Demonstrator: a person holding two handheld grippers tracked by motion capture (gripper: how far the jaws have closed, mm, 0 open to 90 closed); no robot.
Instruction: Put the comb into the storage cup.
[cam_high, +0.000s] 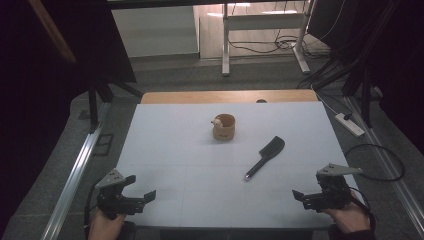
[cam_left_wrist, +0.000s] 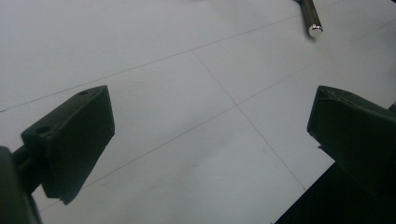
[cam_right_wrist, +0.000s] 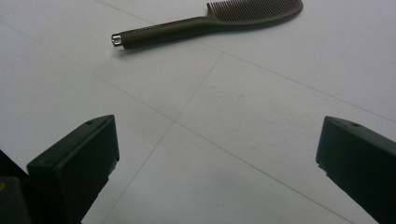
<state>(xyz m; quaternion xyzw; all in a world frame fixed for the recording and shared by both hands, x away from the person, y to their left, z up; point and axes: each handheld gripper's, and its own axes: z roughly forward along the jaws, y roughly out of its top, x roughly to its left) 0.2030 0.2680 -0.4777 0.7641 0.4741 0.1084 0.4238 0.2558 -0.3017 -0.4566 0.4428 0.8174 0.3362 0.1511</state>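
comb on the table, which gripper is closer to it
Right. The right gripper sits just right of and below the comb, near its handle end. The left gripper is farther off, across the table at the lower left.

gripper (cam_left_wrist: 210, 135): the left one, its two black jaws coming up from the bottom corners, spread wide apart, nothing between them
left jaw: chunky dark block, flat inner face, a couple of small holes along its top edge
right jaw: same kind of block, partly cut off by the frame edge
surface (cam_left_wrist: 140, 56): plain white, crossed by thin grey lines that meet near the middle
handle tip (cam_left_wrist: 314, 28): shiny metal end of a dark handle at the top right, resting on the surface, well apart from both jaws
bottom right corner: dark strip past the surface edge
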